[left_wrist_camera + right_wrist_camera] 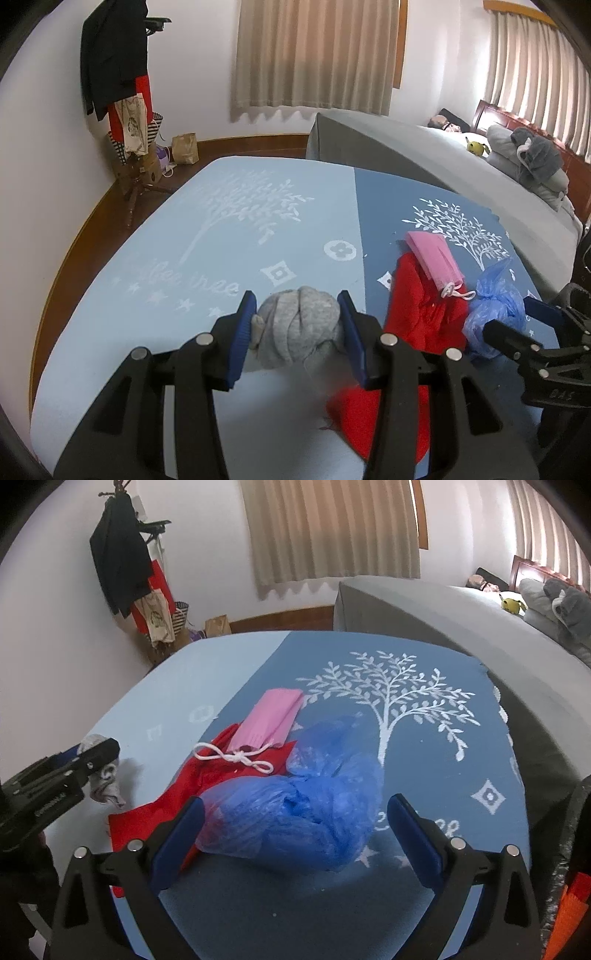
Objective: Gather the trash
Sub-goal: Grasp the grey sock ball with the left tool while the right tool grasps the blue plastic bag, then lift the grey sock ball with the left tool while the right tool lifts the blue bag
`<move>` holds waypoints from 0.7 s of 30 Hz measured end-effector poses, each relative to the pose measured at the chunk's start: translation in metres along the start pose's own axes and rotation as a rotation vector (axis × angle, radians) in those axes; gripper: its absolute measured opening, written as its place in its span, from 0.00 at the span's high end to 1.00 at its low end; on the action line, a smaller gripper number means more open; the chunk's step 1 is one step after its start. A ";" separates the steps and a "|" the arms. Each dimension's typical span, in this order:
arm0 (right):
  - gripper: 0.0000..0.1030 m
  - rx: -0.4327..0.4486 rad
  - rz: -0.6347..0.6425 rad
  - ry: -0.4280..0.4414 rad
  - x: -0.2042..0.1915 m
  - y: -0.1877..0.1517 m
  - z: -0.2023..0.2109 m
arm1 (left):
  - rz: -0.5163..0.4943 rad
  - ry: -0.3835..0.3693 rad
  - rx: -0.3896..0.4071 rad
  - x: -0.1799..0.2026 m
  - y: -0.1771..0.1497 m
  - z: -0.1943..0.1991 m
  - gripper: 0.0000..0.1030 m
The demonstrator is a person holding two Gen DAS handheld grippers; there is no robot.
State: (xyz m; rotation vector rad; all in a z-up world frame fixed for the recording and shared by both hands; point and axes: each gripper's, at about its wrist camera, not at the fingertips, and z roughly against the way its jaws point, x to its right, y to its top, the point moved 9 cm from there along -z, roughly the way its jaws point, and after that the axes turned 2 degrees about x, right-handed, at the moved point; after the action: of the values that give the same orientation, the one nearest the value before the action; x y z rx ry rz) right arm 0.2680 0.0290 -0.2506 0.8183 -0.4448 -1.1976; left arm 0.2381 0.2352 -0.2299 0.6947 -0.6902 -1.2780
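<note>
A grey fabric ball (299,328) is clenched between the left gripper's (297,332) jaws, above the worktop (155,266). The right gripper (295,834) is spread wide around a blue plastic bag (295,812); it should be closed centrally, clear of the red cloth (147,823). Free room lies leftward; the worktop's edge is near.

Both wrist views look steeply down, close over the shared blue mat (155,280).

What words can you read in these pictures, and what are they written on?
"tree", after a blurred word I cannot make out: white letters on the light blue mat.
Raised letters on the right gripper: too small to read.
Raised letters on the left gripper: too blurred to read.
</note>
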 end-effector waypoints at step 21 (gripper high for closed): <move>0.44 -0.046 -0.009 0.061 0.000 -0.009 0.000 | -0.008 0.000 0.000 0.010 -0.003 0.002 0.57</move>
State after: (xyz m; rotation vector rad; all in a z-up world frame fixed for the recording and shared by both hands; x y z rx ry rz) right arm 0.2626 0.0276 -0.2577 0.8152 -0.3629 -1.1836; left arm 0.2364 0.2244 -0.2306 0.6977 -0.6881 -1.2854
